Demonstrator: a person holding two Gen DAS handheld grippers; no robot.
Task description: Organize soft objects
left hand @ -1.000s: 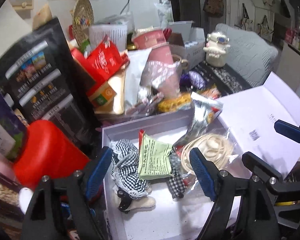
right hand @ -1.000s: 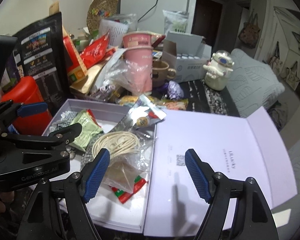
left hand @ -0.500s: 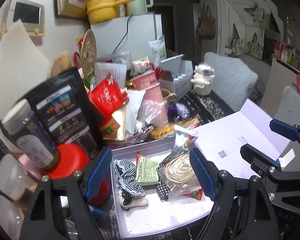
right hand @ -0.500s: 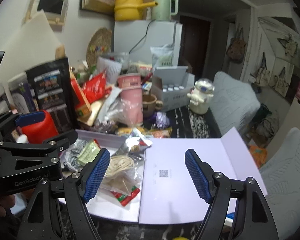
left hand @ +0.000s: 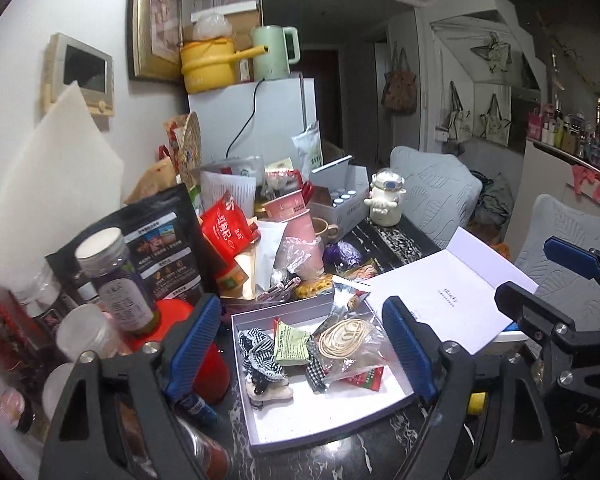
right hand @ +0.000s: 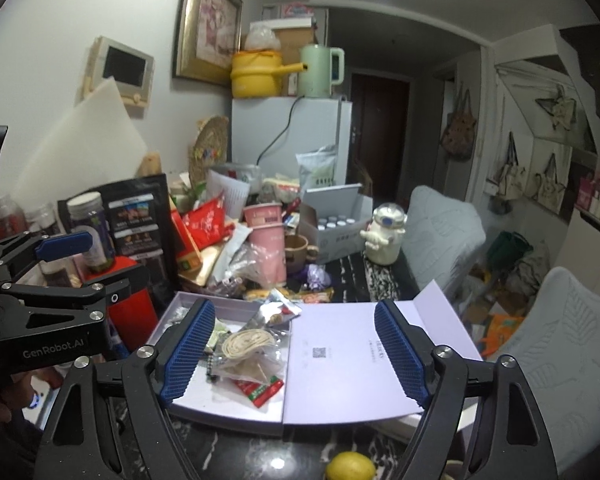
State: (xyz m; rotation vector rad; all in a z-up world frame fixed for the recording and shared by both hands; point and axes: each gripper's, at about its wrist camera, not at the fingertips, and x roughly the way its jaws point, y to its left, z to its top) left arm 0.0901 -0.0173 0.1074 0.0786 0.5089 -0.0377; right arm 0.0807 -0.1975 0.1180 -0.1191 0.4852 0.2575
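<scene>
Cluttered table (left hand: 396, 240) piles hide the open box's (left hand: 324, 412) far rim.

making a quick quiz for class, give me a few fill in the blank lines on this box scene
1. The box has its lid folded ____.
2. Both the left gripper and the right gripper hold ____.
3. The checked cloth lies ____ the box.
4. The kettle on the fridge is pale ____.

Missing words: open; nothing; inside; green
</scene>
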